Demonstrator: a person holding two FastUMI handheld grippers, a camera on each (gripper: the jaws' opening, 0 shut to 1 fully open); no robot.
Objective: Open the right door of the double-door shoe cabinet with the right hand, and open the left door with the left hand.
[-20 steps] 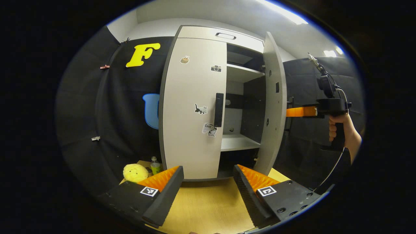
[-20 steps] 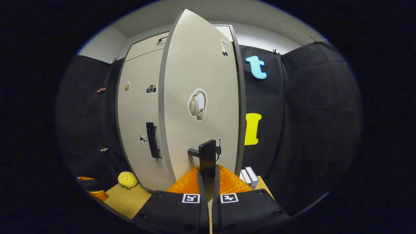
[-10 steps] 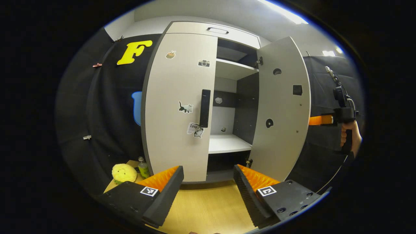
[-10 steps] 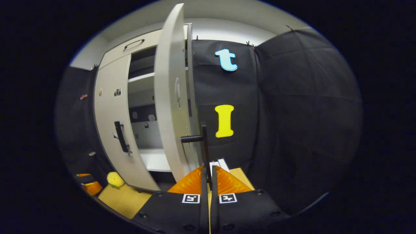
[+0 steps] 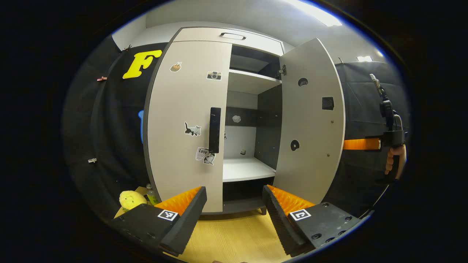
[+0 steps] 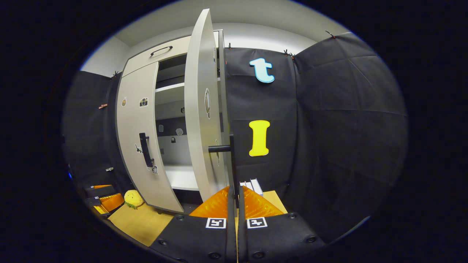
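Over the last second the right door (image 5: 310, 120) swung from part-open to wide open, baring the shelves (image 5: 246, 170). The right hand-held gripper (image 6: 234, 197) was clamped on that door's handle (image 6: 231, 160). The left door (image 5: 186, 124) remained closed, its handle (image 5: 214, 129) untouched. The left hand-held gripper (image 5: 234, 204) hovered over the table (image 5: 234, 237), fingers apart, well short of it. Half done, by my judgement; left door next.

Right tool (image 5: 347, 144) tip behind right door (image 5: 310, 120).
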